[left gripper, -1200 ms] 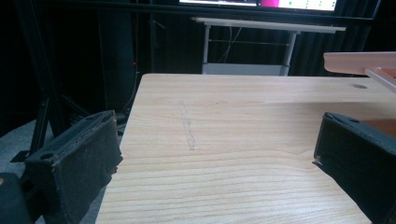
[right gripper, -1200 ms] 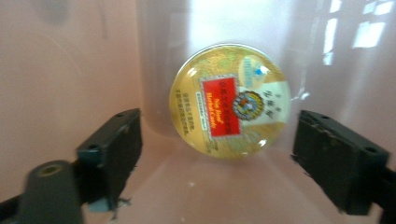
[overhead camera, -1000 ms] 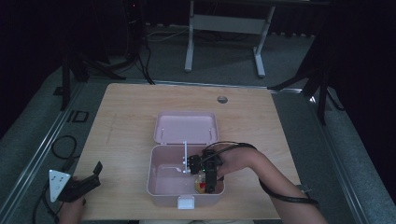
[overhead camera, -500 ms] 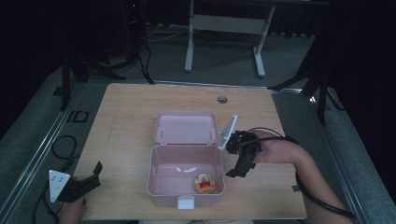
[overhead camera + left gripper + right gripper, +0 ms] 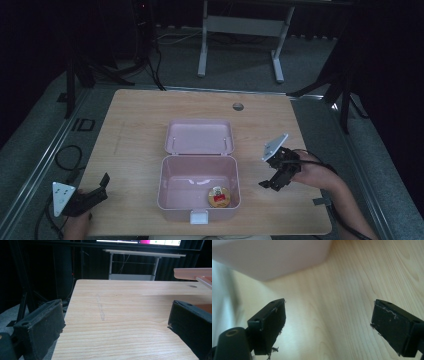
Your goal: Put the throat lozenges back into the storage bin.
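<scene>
High view: pink lunch box (image 5: pixel 199 200) sits open mid-tabletop (image 5: pixel 130 125), lid laid back so its tub can take things.
Inside, at the tub's front right, lies a small round snack cup (image 5: pixel 219 196). Right gripper (image 5: pixel 276 181) hangs just right of the box, jaws apart and empty; left gripper (image 5: pixel 95 192) waits well left of it, also spread wide.

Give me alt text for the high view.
An open pink box sits mid-table with a small round item inside its front right corner. The right gripper hovers open beside it, and the left gripper rests open at the table's front left edge.
</scene>
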Tool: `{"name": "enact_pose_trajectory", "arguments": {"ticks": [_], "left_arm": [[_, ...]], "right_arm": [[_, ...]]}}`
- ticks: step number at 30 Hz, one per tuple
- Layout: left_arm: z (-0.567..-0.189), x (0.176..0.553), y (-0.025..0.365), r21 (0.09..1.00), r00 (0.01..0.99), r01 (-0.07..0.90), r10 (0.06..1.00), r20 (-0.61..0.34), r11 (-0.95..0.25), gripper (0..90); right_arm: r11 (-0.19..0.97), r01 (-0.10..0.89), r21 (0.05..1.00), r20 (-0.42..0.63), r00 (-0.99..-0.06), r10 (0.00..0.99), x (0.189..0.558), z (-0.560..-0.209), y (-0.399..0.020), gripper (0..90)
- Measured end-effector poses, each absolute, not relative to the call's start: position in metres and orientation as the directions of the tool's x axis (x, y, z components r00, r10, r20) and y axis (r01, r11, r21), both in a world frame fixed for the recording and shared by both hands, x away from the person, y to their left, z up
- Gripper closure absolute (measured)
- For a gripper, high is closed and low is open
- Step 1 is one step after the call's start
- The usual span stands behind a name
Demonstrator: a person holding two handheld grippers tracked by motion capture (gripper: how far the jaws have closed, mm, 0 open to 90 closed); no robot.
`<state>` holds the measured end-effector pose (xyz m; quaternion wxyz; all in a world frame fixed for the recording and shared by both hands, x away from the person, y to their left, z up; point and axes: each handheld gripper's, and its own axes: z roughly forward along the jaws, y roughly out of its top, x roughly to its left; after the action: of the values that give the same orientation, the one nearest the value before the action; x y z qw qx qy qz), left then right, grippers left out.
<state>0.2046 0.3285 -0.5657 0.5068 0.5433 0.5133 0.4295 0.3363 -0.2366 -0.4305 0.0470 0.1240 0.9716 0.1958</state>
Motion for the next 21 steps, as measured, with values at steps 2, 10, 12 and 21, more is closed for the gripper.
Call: {"name": "enact_pose_trajectory", "arguments": {"ticks": [2, 10, 12, 21], "left_arm": [[-0.566, 0.205, 0.328, 0.992, 0.102, 0.122, 0.993, -0.053, 0.041, 0.9], [-0.566, 0.205, 0.328, 0.992, 0.104, 0.122, 0.993, -0.053, 0.041, 0.9], [-0.566, 0.205, 0.328, 0.992, 0.104, 0.122, 0.993, -0.053, 0.04, 0.9], [-0.566, 0.205, 0.328, 0.992, 0.104, 0.121, 0.993, -0.053, 0.04, 0.9]], "right_arm": [[0.885, 0.236, 0.401, -0.054, -0.958, 0.28, 0.337, -0.439, -0.24, 12.0], [0.738, 0.344, 0.58, -0.135, -0.853, 0.504, 0.343, -0.502, -0.277, 11.9], [0.684, 0.365, 0.631, -0.123, -0.824, 0.554, 0.343, -0.511, -0.285, 11.5], [0.542, 0.419, 0.729, -0.179, -0.647, 0.741, 0.332, -0.541, -0.309, 11.5]]}}
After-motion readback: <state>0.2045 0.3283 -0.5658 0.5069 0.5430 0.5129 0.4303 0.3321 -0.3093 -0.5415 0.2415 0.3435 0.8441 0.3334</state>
